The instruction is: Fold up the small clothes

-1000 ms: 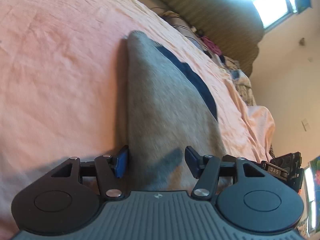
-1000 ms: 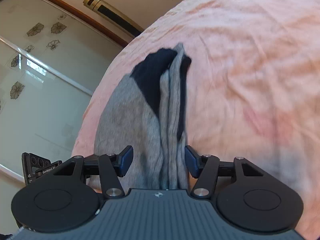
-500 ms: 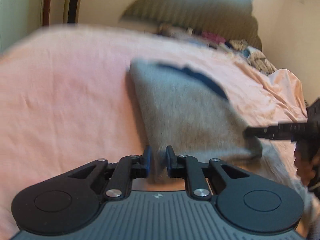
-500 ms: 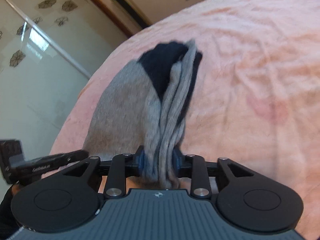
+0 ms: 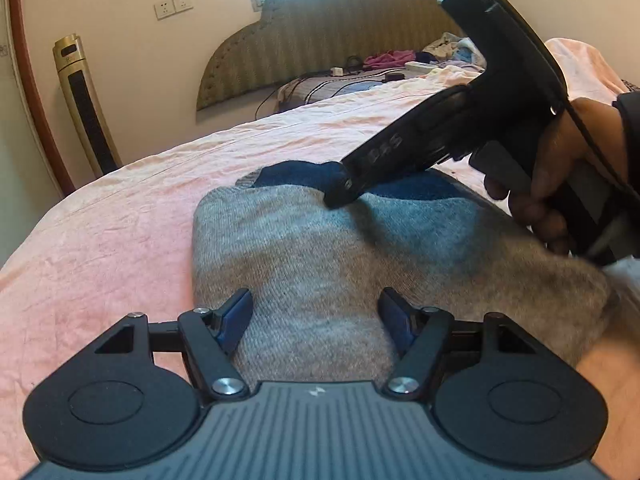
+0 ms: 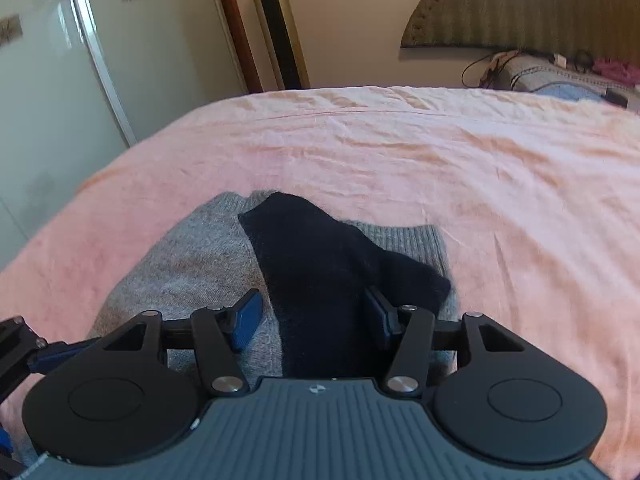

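Note:
A grey knitted garment [image 5: 320,264] with a dark navy part [image 6: 320,264] lies folded flat on the pink bed sheet [image 5: 100,248]. My left gripper [image 5: 316,314] is open, its jaws spread over the garment's near edge, holding nothing. My right gripper [image 6: 314,312] is open too, its jaws either side of the navy part. In the left wrist view the right gripper's body [image 5: 460,132] reaches over the garment from the right, held by a hand [image 5: 560,168].
The pink sheet [image 6: 480,184] spreads wide around the garment. A padded headboard [image 5: 320,36] and a heap of clothes [image 5: 440,56] are at the far end. A gold tower fan [image 5: 84,104] and a wardrobe door [image 6: 48,80] stand to the left.
Both grippers were shut on the garment's near edge half a second ago. They have opened and let it go, and it now lies folded flat on the sheet.

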Demonstrator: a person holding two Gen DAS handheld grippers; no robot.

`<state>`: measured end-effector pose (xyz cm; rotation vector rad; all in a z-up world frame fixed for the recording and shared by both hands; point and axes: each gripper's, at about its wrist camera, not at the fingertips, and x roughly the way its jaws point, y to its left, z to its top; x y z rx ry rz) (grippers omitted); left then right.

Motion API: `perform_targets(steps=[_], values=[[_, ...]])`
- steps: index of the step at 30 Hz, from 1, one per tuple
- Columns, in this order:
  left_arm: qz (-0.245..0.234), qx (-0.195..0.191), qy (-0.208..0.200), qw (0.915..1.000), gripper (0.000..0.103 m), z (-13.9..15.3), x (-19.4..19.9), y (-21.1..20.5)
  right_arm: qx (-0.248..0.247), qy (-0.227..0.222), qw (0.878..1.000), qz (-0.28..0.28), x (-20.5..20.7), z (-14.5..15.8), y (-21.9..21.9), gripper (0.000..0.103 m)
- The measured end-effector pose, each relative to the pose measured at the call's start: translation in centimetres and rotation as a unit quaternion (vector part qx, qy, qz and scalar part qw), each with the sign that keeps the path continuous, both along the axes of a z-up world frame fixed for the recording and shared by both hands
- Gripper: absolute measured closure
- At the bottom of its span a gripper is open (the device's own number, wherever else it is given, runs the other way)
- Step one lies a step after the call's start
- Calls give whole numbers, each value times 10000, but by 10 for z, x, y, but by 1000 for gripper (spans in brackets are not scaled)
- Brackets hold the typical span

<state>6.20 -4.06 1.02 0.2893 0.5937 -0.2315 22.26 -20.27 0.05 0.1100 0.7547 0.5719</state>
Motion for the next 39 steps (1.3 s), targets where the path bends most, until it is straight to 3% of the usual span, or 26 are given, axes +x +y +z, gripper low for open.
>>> perform_targets(steps=[5,7,9,11,15,19,21,22,25,28,31,33,35,37,39], values=[[-2,-44,-40,10000,33,11,-5,6,-583,77,9983,-51,-1,23,18,43],[-17,-257,-82,9996,33,23,-21,7,-275,-18,9994,-220,-7,45,21,40],[-116,-430,-79,9990,33,26,-33,11,213,-77,9995,213,-15,63,35,38],[-184,-408,53,9990,33,21,-38,9,253,114,9975,655,-13,66,62,26],[-81,-373,299,9988,33,4,-33,11,-506,662,9899,1147,9,30,127,20],[25,-615,298,9977,31,0,-30,19,-1359,-94,9839,1153,8,-3,152,0],[13,-564,245,9981,31,-2,-31,18,-1684,-228,9787,1156,2,-3,164,0],[-4,-580,232,9980,31,-2,-32,19,-1612,-200,9802,1131,0,1,161,0],[-2,-718,238,9971,31,-2,-31,25,-705,-23,9957,606,-9,26,122,16],[3,-738,222,9970,29,-3,-34,25,62,-90,9996,265,-30,42,72,9],[-18,-760,227,9968,27,-4,-34,27,-255,270,9993,-34,-33,17,46,8],[-50,-728,216,9971,27,-4,-35,25,-36,-142,9999,60,-43,-2,27,6],[-42,-698,204,9973,27,-4,-35,25,75,-76,9999,10,-42,-1,25,6],[-24,-693,196,9974,27,-4,-36,24,-228,13,9997,13,-40,8,35,7],[-11,-696,187,9974,26,-4,-37,24,-231,136,9994,-212,-47,20,37,11]])
